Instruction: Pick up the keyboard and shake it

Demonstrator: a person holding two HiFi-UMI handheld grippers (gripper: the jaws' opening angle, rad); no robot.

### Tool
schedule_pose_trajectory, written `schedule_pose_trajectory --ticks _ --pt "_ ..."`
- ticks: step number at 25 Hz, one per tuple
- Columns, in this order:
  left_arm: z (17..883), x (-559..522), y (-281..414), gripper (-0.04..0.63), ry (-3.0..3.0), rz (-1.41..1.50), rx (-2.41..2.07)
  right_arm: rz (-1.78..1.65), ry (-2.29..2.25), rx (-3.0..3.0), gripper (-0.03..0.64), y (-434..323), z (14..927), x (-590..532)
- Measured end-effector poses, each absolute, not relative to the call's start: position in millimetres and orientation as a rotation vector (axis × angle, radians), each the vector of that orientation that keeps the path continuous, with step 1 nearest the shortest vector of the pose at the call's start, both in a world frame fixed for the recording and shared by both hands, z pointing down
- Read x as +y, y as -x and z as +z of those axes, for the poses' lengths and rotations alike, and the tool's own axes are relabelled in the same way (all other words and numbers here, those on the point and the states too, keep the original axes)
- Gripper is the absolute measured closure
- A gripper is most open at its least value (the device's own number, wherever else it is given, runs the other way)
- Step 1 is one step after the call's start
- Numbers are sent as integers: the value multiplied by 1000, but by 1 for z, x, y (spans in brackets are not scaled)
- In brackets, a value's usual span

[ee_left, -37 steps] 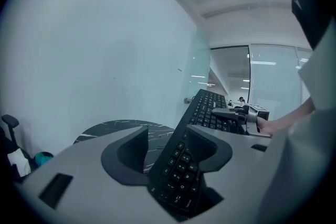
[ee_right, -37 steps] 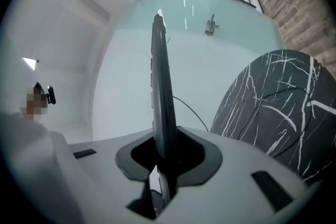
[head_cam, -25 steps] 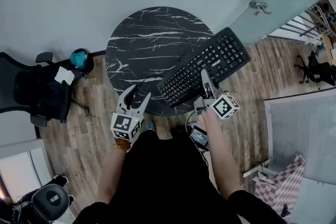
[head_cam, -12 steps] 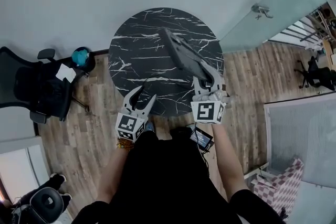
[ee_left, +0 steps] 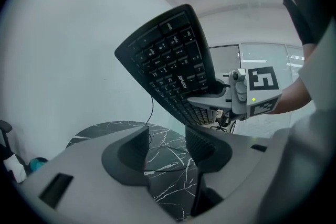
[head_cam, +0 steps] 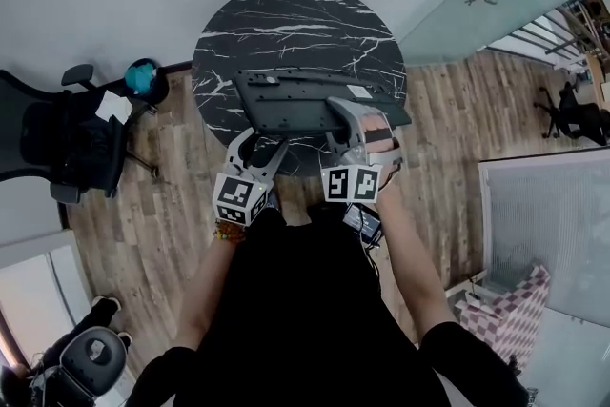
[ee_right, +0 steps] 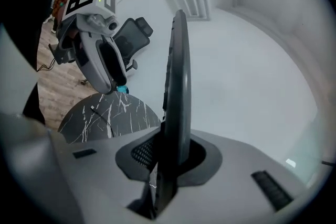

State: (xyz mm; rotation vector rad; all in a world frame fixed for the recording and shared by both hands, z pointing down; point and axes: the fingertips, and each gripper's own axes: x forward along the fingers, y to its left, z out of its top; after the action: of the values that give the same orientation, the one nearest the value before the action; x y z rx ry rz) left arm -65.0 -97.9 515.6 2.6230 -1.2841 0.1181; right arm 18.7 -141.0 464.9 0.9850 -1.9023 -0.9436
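Observation:
The black keyboard (head_cam: 310, 100) hangs above the round black marble table (head_cam: 286, 24), turned so its grey underside faces the head camera. My right gripper (head_cam: 345, 114) is shut on its near long edge. In the right gripper view the keyboard (ee_right: 176, 86) stands edge-on, clamped between the jaws of the right gripper (ee_right: 170, 152). My left gripper (head_cam: 259, 146) is open and empty, just below the keyboard's left part and apart from it. In the left gripper view the keyboard (ee_left: 168, 60) shows its keys, with the right gripper (ee_left: 231, 98) holding it. Nothing lies between the fingers of the left gripper (ee_left: 165, 147). The keyboard's cable (ee_left: 151, 113) hangs to the table.
A black office chair (head_cam: 57, 152) and a teal object (head_cam: 143, 76) stand left of the table on the wooden floor. A glass partition (head_cam: 496, 5) runs along the right. A checkered cloth (head_cam: 505, 329) lies at the lower right. A small device (head_cam: 362, 222) hangs at the person's waist.
The right gripper rolled the keyboard over, from keys up at the right to underside up over the table's near side, and moved left. The left gripper edged slightly toward the table.

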Motion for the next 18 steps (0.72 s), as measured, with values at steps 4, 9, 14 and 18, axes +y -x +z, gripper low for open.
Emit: schedule_pose_trajectory --ticks 4,9,14,18 --pt "516 -104 50 376 -2643 121 -1267 -932 -1006 -1895 541 -17 467 -139" --pt "497 -111 40 383 -2680 85 -1306 -943 -1037 -1879 540 -19 460 -138" --pt "491 -115 34 399 -2702 91 -1372 -924 -1102 -1865 540 -24 454 -134" --pt "483 -111 36 417 -2700 74 -1426 -911 -1130 -1862 538 -29 451 -128"
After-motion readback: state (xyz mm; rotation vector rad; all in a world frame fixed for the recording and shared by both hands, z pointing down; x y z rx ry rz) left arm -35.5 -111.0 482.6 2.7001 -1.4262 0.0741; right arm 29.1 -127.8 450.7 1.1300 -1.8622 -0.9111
